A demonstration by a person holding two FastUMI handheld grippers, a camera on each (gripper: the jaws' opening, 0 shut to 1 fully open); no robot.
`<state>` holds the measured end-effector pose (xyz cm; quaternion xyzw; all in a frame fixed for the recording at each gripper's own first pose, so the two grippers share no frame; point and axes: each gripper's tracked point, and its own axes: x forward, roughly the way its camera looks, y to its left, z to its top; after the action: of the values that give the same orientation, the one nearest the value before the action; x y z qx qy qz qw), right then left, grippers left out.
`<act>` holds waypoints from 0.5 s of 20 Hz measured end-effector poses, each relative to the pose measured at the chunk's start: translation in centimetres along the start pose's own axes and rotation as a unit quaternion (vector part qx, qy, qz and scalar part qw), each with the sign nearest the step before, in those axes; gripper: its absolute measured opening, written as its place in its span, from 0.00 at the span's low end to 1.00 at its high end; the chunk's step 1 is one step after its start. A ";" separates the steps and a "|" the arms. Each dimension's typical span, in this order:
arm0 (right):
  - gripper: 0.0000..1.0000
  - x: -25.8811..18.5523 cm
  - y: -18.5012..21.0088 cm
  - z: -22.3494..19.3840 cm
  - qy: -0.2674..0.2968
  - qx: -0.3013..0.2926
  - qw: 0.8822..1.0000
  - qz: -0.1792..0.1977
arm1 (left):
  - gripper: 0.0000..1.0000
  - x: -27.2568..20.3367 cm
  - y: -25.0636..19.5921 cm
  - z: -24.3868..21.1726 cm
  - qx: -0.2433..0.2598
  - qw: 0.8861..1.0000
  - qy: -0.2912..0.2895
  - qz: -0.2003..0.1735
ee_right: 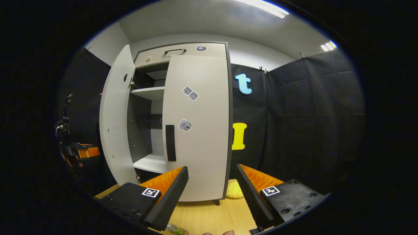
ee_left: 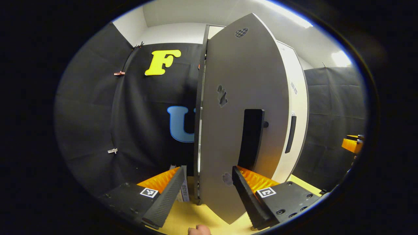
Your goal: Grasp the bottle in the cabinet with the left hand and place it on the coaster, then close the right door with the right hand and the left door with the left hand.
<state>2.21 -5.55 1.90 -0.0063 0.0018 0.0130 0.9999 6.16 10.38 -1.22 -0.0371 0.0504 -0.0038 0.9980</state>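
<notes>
Grey-white laminate made up the tall flat-panelled cabinet (ee_right: 183, 52), whose right door (ee_right: 196, 130) stood shut or nearly so, its dark vertical bar handle (ee_right: 169, 143) flush against the smooth board. The left door (ee_left: 241, 107) hung wide open, and the left tongs (ee_left: 207, 186) straddled its free edge with both fingers spread and neither pressing on it, just below a black slab-like handle (ee_left: 250, 138). By my judgement the last step was in hand: swinging that left door closed, which called for a sideways push on the panel along its hinge arc until it met the frame.

Ribbed pads lined the fingers. The right tongs (ee_right: 212, 189) were held open and empty above the pale wooden surface (ee_right: 209, 215), well clear of the cabinet. A small clear bottle with a green part (ee_right: 173, 229) lay at the bottom edge of the right gripper view; whether a coaster sat under it I could not tell. A yellow rounded object (ee_right: 235, 190) rested by the cabinet's foot.
</notes>
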 end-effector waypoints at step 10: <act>0.96 1.2 -1.6 -0.8 0.019 0.024 0.999 0.017 | 0.94 4.3 -7.6 0.1 -0.006 0.999 0.003 -0.040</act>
<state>3.46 -7.11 1.08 0.0176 0.0208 0.0301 0.9992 10.39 2.80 -1.01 -0.0446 0.0514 -0.0435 0.9967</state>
